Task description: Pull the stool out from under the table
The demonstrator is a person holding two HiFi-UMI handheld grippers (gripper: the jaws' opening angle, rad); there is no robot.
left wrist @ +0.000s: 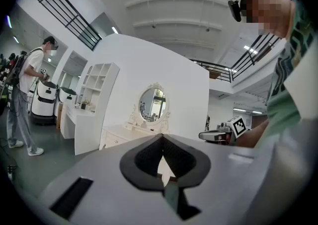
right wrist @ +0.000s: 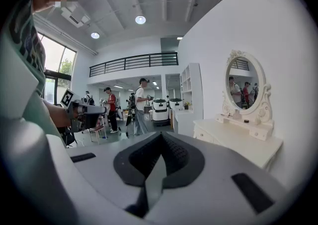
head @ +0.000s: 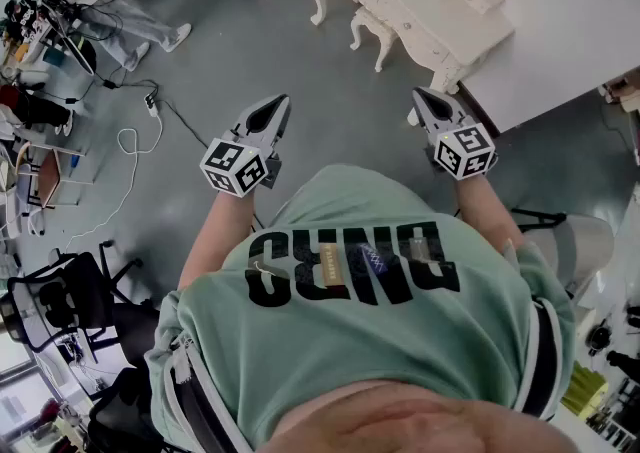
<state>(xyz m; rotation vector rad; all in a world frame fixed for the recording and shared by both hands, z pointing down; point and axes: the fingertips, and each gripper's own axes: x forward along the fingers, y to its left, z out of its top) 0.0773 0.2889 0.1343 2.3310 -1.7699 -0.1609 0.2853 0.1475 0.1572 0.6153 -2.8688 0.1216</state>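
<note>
One white, curvy-legged carved stool (head: 368, 29) sits tucked against the ornate white dressing table (head: 440, 16), half under it and untouched, so by my reckoning none of the pull is done yet. Both tools hang well short of it: the left gripper (head: 272, 117) and the right gripper (head: 428, 107), each with jaws pressed together on nothing. Only the head view shows the stool. The gripper views offer the table's oval mirror (right wrist: 247, 87) and people (right wrist: 140, 105) across the hall.
</note>
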